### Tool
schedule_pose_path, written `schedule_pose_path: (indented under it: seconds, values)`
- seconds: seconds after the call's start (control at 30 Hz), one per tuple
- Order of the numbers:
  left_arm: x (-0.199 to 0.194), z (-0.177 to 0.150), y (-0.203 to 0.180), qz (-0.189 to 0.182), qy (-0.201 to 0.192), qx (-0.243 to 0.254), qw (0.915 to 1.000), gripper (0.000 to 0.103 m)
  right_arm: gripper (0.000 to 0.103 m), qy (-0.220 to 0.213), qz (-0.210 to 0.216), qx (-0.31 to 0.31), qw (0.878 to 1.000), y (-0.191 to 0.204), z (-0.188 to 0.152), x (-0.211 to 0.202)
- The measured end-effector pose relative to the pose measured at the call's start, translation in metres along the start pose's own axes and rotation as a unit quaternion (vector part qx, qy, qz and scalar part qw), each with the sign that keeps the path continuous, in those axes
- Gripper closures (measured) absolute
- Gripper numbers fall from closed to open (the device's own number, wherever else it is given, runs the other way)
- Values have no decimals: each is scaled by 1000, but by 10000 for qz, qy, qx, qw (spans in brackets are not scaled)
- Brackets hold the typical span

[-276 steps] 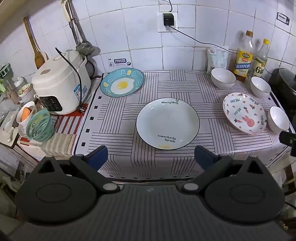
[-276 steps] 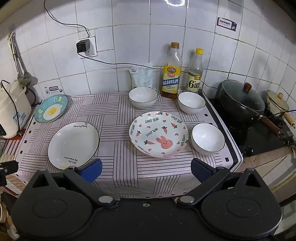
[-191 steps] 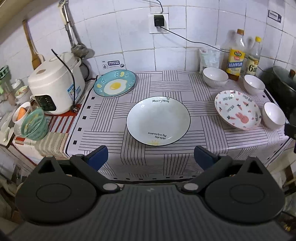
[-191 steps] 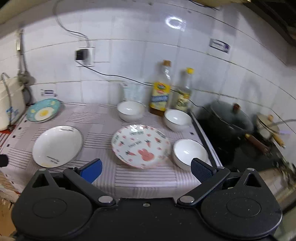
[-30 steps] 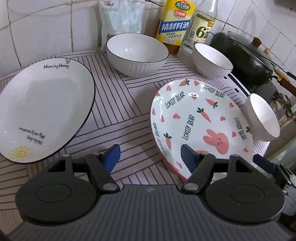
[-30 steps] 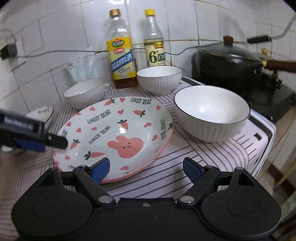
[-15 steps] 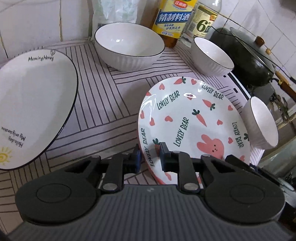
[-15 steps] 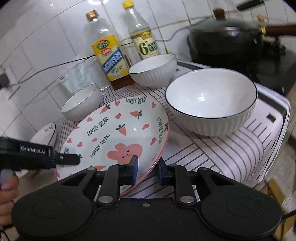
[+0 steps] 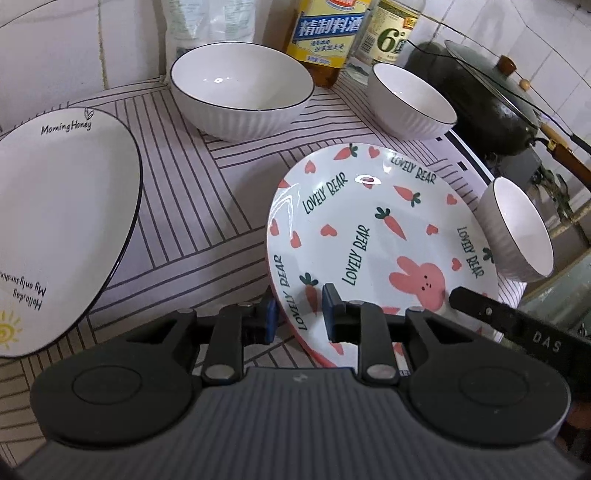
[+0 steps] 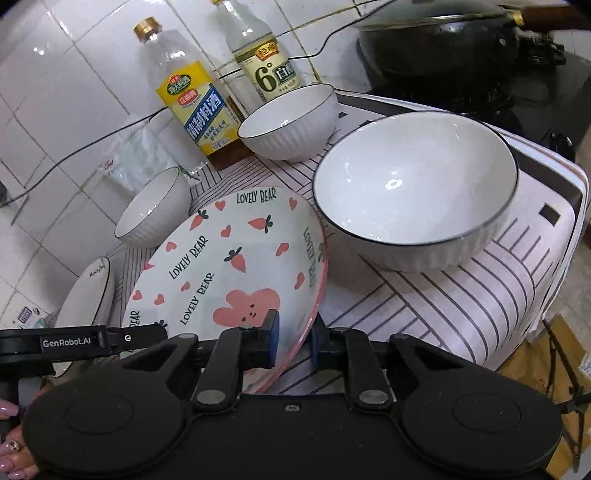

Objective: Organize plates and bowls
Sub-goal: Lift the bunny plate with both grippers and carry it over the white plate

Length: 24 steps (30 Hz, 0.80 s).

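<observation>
The rabbit-and-carrot plate (image 9: 369, 221) lies on the striped cloth, seemingly tipped up a little. My left gripper (image 9: 298, 317) has its pads on the plate's near left rim, and its jaws are opening slightly. My right gripper (image 10: 293, 339) holds the near right rim of the same plate (image 10: 229, 266), its jaws still closing. Right of the plate sits a white bowl (image 10: 413, 192). Two more bowls (image 9: 240, 92) (image 9: 410, 99) stand at the back. A white black-rimmed plate (image 9: 55, 221) lies to the left.
Two bottles (image 10: 195, 107) (image 10: 266, 62) and a plastic bag (image 9: 207, 22) stand against the tiled wall. A lidded black wok (image 9: 480, 96) sits on the stove to the right. The cloth's edge (image 10: 561, 258) drops off beside the near bowl. A person's hand (image 10: 14, 454) is at lower left.
Both grippers came in from open and closed on opposite sides of the rabbit plate's rim. The right gripper rolled and shifted a little, and the plate now sits more tilted.
</observation>
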<state>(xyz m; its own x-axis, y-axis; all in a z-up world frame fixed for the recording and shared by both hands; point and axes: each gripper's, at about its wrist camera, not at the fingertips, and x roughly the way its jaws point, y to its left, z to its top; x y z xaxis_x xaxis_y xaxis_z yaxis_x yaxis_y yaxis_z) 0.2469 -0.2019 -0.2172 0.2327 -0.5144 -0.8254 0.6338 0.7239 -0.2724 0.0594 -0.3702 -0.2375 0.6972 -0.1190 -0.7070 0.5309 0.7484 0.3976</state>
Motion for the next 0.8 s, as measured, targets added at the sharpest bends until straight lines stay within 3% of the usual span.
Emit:
schedule_pose_path:
  seconds: [0.2, 0.4, 0.8]
  values:
    - [-2, 4, -1, -7, 249, 166, 9996, 80, 83, 94, -42, 355, 9993, -2, 1, 1]
    - [-2, 4, 1, -53, 324, 95, 9994, 80, 82, 141, -67, 114, 9998, 1, 4, 3]
    - [-50, -14, 14, 32, -108, 112, 9999, 82, 81, -18, 312, 90, 9995, 21, -17, -15]
